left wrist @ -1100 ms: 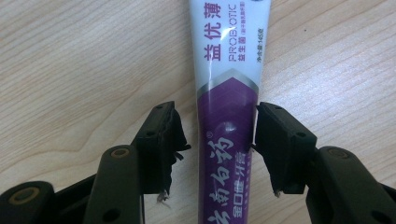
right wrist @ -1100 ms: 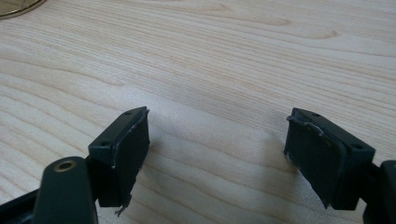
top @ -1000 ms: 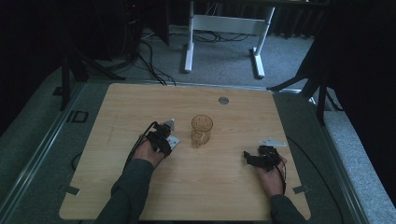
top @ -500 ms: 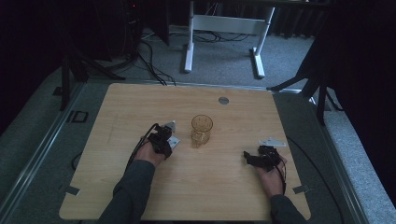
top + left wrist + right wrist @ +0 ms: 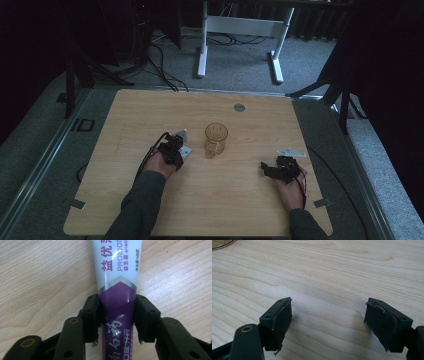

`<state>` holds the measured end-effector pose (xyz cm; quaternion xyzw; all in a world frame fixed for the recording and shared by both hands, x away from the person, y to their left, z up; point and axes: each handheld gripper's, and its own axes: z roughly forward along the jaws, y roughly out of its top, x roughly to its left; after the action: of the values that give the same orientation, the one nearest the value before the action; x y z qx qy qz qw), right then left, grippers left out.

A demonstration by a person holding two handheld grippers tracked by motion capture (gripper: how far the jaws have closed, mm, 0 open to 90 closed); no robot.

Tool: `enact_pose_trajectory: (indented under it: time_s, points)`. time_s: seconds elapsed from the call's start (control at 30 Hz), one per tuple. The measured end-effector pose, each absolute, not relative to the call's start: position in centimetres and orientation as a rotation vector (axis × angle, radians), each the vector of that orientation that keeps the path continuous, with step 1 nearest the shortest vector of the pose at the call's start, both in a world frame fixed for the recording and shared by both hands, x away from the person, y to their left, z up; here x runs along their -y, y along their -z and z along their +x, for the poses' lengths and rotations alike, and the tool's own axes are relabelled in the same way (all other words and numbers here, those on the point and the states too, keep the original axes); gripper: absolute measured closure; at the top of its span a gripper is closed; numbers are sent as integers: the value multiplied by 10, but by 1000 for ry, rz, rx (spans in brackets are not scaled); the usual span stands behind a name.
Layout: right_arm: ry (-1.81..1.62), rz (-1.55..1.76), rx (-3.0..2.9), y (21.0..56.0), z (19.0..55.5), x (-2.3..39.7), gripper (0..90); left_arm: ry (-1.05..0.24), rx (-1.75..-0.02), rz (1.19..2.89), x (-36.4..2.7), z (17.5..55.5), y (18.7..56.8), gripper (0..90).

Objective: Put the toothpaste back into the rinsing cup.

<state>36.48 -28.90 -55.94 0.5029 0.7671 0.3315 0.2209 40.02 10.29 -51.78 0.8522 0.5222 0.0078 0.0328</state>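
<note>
A white and purple toothpaste tube (image 5: 120, 265) lies on the wooden table (image 5: 150, 115), and my left gripper (image 5: 117, 320) is shut on its purple end. In the high view that left gripper (image 5: 176, 148) sits left of centre, with the tube (image 5: 185, 151) pointing toward an amber glass cup (image 5: 216, 139) just to its right. The cup stands upright. My right gripper (image 5: 272, 170) rests on the table at the right, apart from the cup. In its own view the right gripper (image 5: 328, 320) is open wide over bare wood, and the cup's base (image 5: 219, 243) shows at the top left corner.
A round grey grommet (image 5: 239, 107) sits in the table near its far edge. Beyond the table a white desk frame (image 5: 240, 30) stands on the carpet among cables. Dark stands flank both sides of the table.
The left forearm has shifted slightly to the right. Both grippers, the tube and the cup stay where they were.
</note>
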Motion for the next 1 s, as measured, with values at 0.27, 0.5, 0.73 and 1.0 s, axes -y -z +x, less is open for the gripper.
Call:
enact_pose_trajectory:
  time_s: [0.27,0.5,0.73,1.0]
  points:
    - [-917,1391,-2120,559,365,289,217,-8,-1582,2652,-104,400,513,693]
    - [-917,1391,-2120,559,365,289,217,9,-1574,2650,-112,398,510,722]
    - [-917,1391,-2120,559,365,289,217,17,-1559,2621,-117,397,502,730]
    - [-917,1391,-2120,559,365,289,217,-17,-1544,2577,-121,397,492,732]
